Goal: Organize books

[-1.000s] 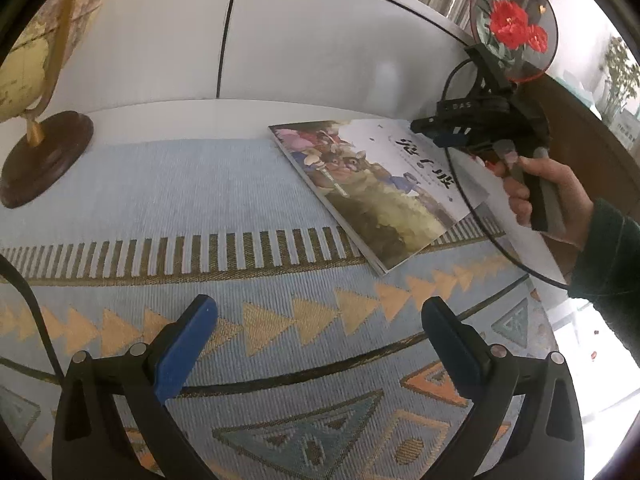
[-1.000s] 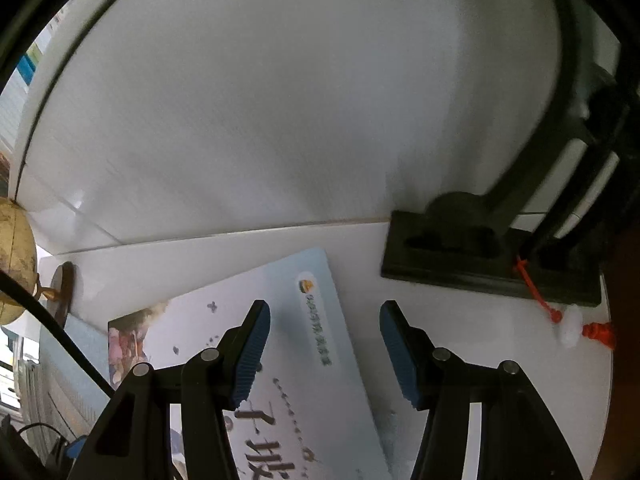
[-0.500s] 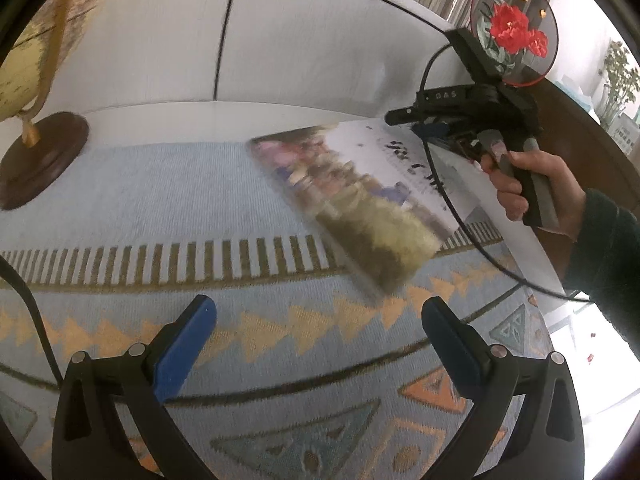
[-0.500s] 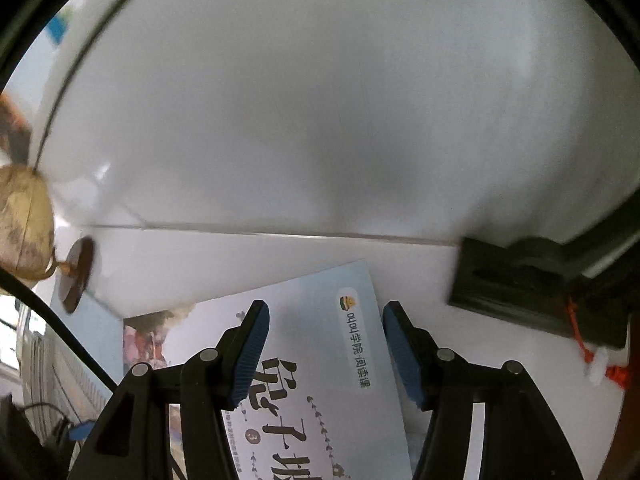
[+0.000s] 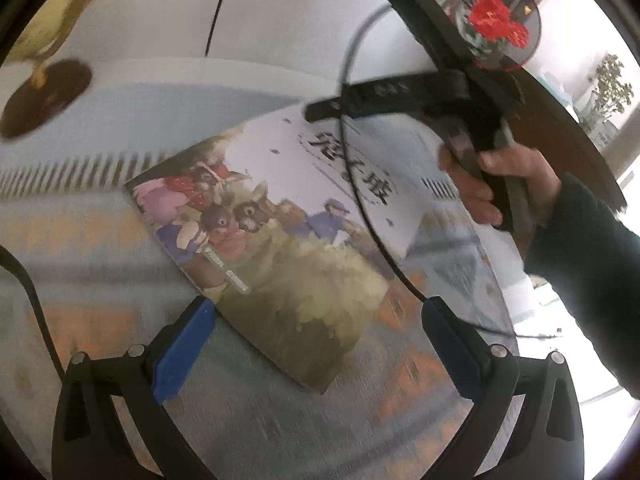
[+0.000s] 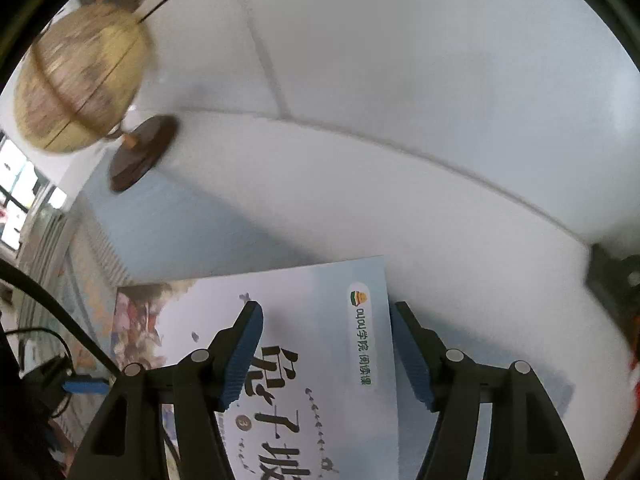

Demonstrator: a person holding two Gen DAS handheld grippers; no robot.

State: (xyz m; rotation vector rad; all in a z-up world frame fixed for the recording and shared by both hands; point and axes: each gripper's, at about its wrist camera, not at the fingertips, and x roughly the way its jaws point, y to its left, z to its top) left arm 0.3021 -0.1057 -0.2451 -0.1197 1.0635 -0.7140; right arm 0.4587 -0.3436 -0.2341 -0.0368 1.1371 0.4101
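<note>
A thin picture book (image 5: 280, 240) with cartoon animals and large black characters on its cover lies on the patterned cloth (image 5: 100, 264). My left gripper (image 5: 318, 320) is open, and the book's near corner reaches in between its blue fingers (image 5: 188, 344). A hand (image 5: 500, 184) holds my right gripper (image 5: 332, 108) over the book's far white end. In the right wrist view the book (image 6: 320, 360) lies under my right gripper (image 6: 326, 312). Its jaws are opening and the pads (image 6: 244, 348) stand clear of the cover.
A globe (image 6: 80, 84) on a dark wooden foot (image 5: 44, 100) stands at the far left. A round fan with a red flower (image 5: 496, 28) stands at the far right on a black stand. White cabinet doors (image 6: 400, 80) close off the back. A dark sleeve (image 5: 588, 272) crosses the right side.
The book has slid and turned towards my left gripper, its near corner now between the fingers. My right gripper moved left with it, rolled, and its jaws widened; the globe came into its view.
</note>
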